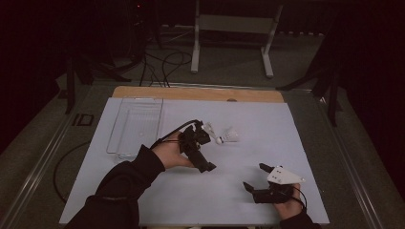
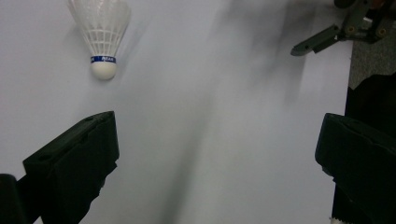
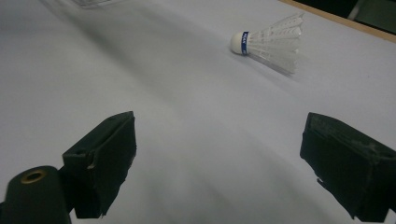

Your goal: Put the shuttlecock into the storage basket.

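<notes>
**Ana:** Grippers first, nearest to us. The right gripper [image 1: 254, 177] sits low at the near edge of the white mat [image 1: 267, 143], jaws spread wide with nothing between them. I'd guess it waits there to leave the middle free for the other hand.

**Ben:** And the left gripper [image 1: 203, 164]?

**Ana:** Held up over the middle of the mat, turned so its jaws point back toward the near side. Its own view shows both jaws far apart, bare mat between them. I read that as a hand lining up, not gripping.

**Ben:** Lining up on what?

**Ana:** The shuttlecock [image 1: 229, 136]. It lies on its side on the mat just beyond the left gripper, cork end toward the hand, feathers away. In the left gripper view the shuttlecock [image 2: 103, 35] is off to one side of the jaws, so the aim needs correcting. In the right gripper view it [image 3: 271, 42] lies well ahead.

**Ben:** Any container?

**Ana:** A clear plastic tray [image 1: 114, 138] at the far left of the mat, apart from the shuttlecock. Nothing seems to lie in it, though it's transparent and the light is dim.
</notes>
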